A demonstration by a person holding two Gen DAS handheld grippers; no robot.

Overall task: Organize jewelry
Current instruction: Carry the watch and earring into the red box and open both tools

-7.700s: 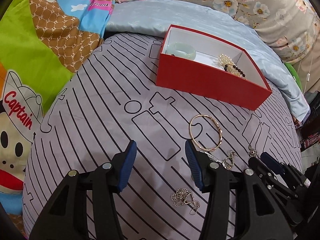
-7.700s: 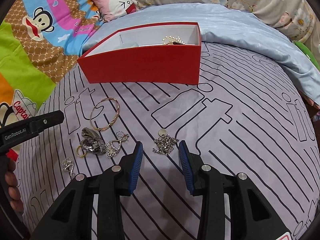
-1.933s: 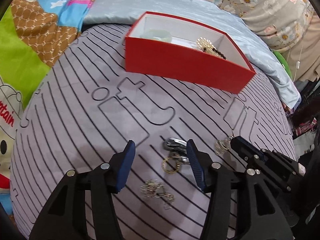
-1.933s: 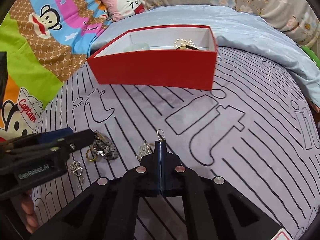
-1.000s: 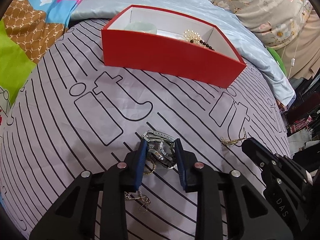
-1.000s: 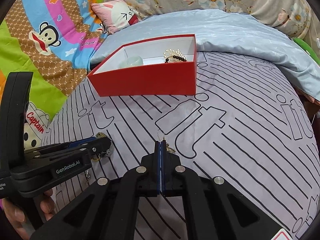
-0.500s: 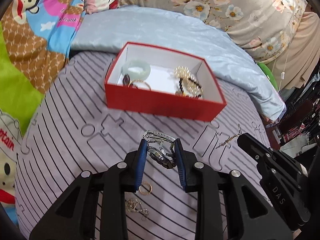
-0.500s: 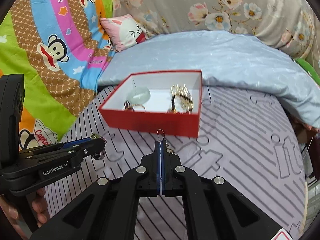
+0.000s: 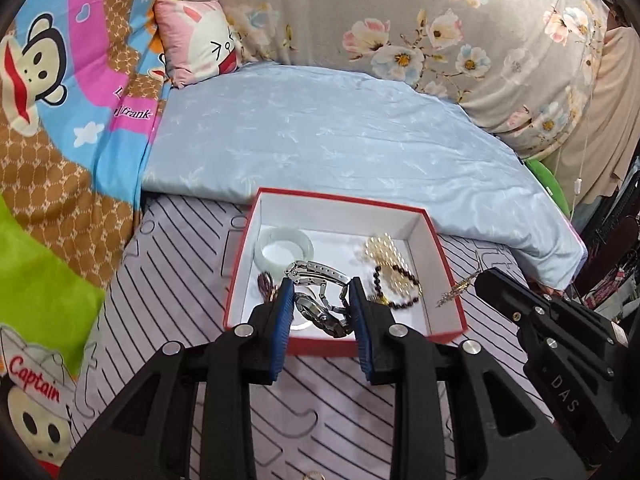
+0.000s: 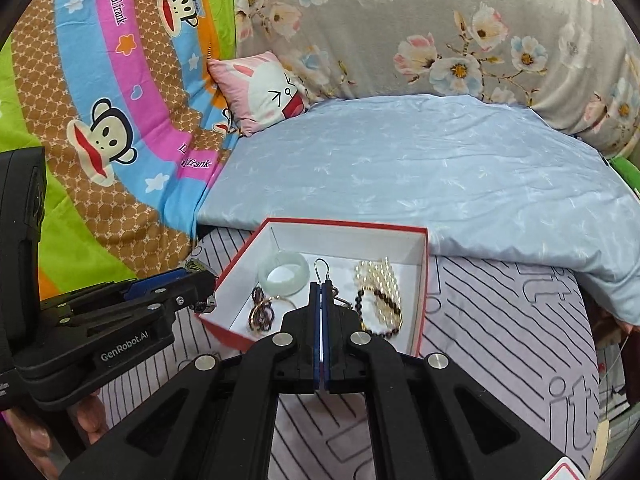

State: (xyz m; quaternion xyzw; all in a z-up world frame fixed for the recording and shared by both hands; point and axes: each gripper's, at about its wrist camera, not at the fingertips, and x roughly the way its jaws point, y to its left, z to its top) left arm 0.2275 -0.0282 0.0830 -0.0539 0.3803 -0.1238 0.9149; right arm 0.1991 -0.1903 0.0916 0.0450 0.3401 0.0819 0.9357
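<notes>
Bedding fills the scene: a grey striped sheet (image 9: 168,280), a pale blue quilt (image 9: 340,136) and cartoon-monkey covers behind. On the striped sheet a red box (image 9: 236,280) with a white lining is set, and a jade bangle (image 9: 284,246), a pearl bracelet (image 9: 384,252), a dark bead bracelet (image 9: 400,290) and a rose-gold bangle with dark stones (image 10: 262,314) are already laid in it. A steel watch (image 9: 320,296) is clamped in the left gripper (image 9: 320,300), its jaws narrowed onto the band, above the box's near side. A hook earring (image 10: 322,270) is pinched in the fully closed right gripper (image 10: 322,292), over the box. Both pieces are judged ready for release; at least one small ring (image 9: 314,475) is left on the sheet.
</notes>
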